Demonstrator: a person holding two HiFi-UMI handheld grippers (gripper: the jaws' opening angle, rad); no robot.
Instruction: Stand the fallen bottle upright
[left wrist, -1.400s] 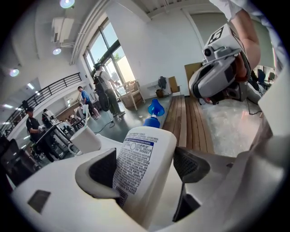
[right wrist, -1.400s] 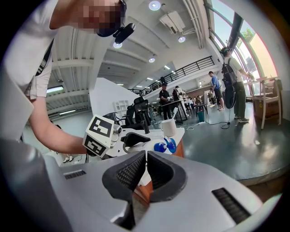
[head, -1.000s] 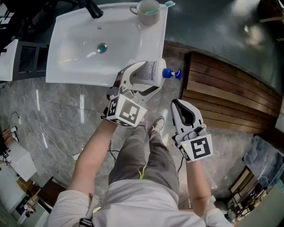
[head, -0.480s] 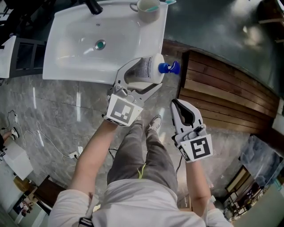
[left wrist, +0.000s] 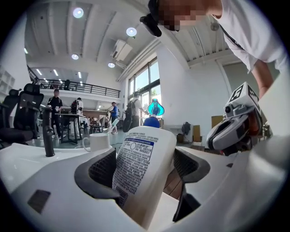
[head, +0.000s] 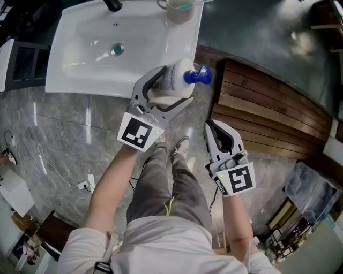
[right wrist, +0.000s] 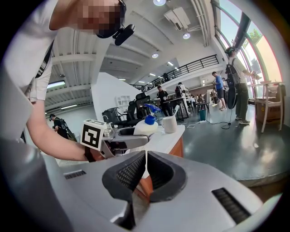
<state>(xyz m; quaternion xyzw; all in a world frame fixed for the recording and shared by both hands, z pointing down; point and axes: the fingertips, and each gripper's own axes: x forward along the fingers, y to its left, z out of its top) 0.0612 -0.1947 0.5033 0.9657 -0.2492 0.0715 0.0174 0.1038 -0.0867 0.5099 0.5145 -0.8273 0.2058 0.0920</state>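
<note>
A white bottle (head: 176, 76) with a blue pump cap (head: 196, 75) sits between the jaws of my left gripper (head: 173, 86), over the front right corner of the white sink (head: 86, 59). The left gripper is shut on the bottle's body. In the left gripper view the bottle (left wrist: 138, 158) leans, cap end up and away, squeezed between both pads (left wrist: 102, 169). My right gripper (head: 222, 140) hangs lower right of it, apart from the bottle, jaws shut on nothing. In the right gripper view (right wrist: 146, 170) the bottle (right wrist: 146, 126) shows beyond the closed jaws.
A mug (head: 179, 5) stands at the sink's back right corner and a black faucet (head: 113, 5) at its back. A wooden slatted platform (head: 257, 107) lies to the right. Cables (head: 37, 160) trail over the marble floor at the left.
The left gripper has tipped the bottle from lying on its side at the sink's corner, raising its blue cap end. The right gripper has stayed in place.
</note>
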